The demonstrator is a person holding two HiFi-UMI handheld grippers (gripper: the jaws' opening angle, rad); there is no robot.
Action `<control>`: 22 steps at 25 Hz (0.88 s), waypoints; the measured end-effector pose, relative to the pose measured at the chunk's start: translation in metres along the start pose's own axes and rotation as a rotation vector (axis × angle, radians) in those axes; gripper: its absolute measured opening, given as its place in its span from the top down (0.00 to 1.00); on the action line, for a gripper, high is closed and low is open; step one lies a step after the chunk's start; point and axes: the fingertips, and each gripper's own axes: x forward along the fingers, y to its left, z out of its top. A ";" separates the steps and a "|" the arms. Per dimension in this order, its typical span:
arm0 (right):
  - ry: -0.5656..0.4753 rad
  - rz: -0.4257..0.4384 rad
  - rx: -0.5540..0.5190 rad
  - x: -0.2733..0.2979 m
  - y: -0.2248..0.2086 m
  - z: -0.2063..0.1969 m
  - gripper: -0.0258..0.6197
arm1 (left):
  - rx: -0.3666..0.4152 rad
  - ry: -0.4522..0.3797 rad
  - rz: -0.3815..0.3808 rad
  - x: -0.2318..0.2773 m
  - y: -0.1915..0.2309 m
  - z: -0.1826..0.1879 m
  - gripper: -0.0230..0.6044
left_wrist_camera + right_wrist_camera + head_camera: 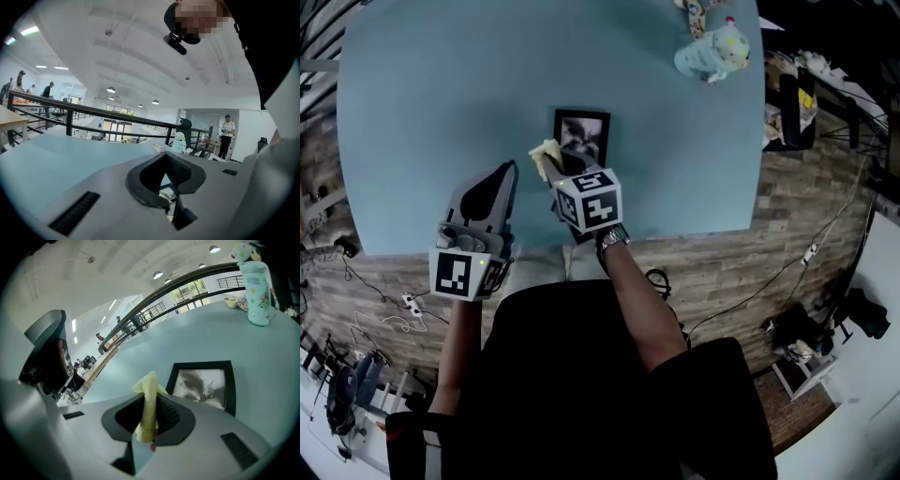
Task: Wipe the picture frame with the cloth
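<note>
A black picture frame (581, 133) with a grey print lies flat on the light blue table (441, 103). My right gripper (555, 174) is shut on a yellow cloth (546, 154), just left of the frame's near left corner. In the right gripper view the cloth (149, 392) sticks up out of the jaws (149, 422), with the frame (206, 385) just beyond and to the right. My left gripper (508, 170) hovers over the table left of the cloth, shut with nothing in it. Its jaws (165, 182) point along the tabletop.
A pale green bottle with a toy-like cap (712, 52) stands at the table's far right, also seen in the right gripper view (255, 287). A cluttered desk (792, 94) lies beyond the right edge. The table's near edge runs under my wrists. A person (228, 133) stands far off.
</note>
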 end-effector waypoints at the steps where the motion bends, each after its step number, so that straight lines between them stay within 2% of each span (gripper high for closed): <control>1: -0.002 -0.001 0.004 -0.001 -0.001 0.000 0.87 | -0.002 0.008 0.000 0.000 0.000 -0.003 0.97; 22: -0.079 -0.108 0.112 -0.040 -0.052 0.001 0.87 | 0.017 0.015 -0.114 0.030 -0.035 0.001 0.97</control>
